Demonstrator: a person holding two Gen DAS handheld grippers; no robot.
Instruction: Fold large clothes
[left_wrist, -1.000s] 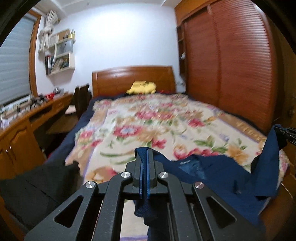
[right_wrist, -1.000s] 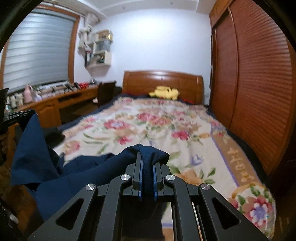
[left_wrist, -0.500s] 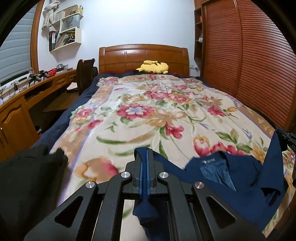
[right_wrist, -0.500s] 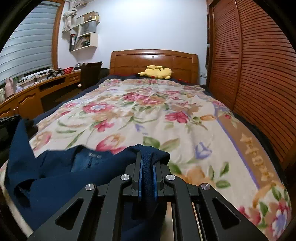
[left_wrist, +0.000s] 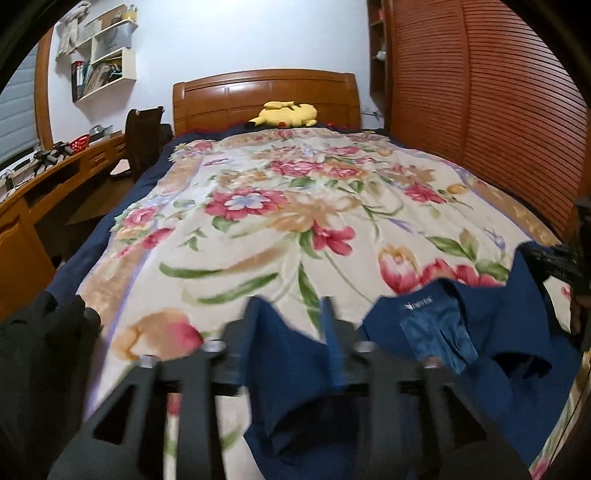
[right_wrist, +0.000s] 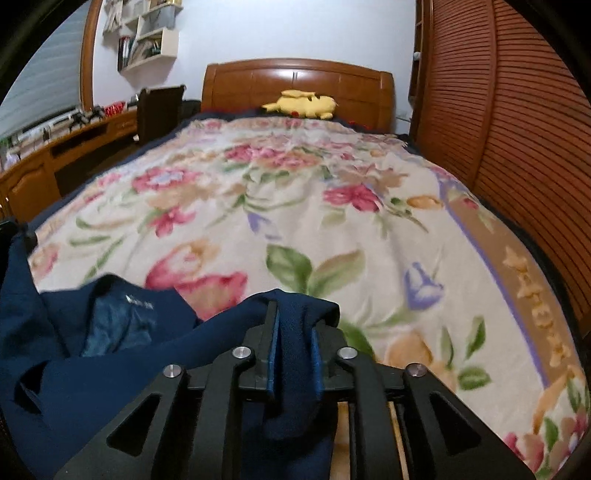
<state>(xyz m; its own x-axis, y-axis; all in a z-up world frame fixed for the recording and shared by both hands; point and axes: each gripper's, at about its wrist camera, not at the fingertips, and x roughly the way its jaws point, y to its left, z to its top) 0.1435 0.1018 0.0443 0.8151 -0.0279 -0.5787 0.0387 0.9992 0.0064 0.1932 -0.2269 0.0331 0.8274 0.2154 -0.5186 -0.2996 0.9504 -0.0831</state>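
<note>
A navy blue garment (left_wrist: 480, 376) lies crumpled across the near end of the bed, its collar label (left_wrist: 417, 305) facing up. My left gripper (left_wrist: 290, 306) is blurred and its jaws are opening. A navy corner still drapes loosely in the wide gap between them. In the right wrist view the same garment (right_wrist: 92, 373) spreads to the left. My right gripper (right_wrist: 293, 317) is also opening. A fold of the cloth fills the narrow gap between its blue pads (right_wrist: 272, 332), and it looks slack. Both grippers hover low over the blanket.
The bed carries a floral blanket (left_wrist: 295, 206), with a yellow plush toy (left_wrist: 286, 114) at the wooden headboard (left_wrist: 266, 92). Louvred wardrobe doors (left_wrist: 498, 129) line the right side. A desk (left_wrist: 37, 199) and chair (left_wrist: 144, 136) stand left. A dark garment (left_wrist: 40, 354) sits at lower left.
Both grippers came forward and down over the bed, and the navy garment sank onto the blanket. The left jaws have sprung wide apart and the right jaws have parted a little.
</note>
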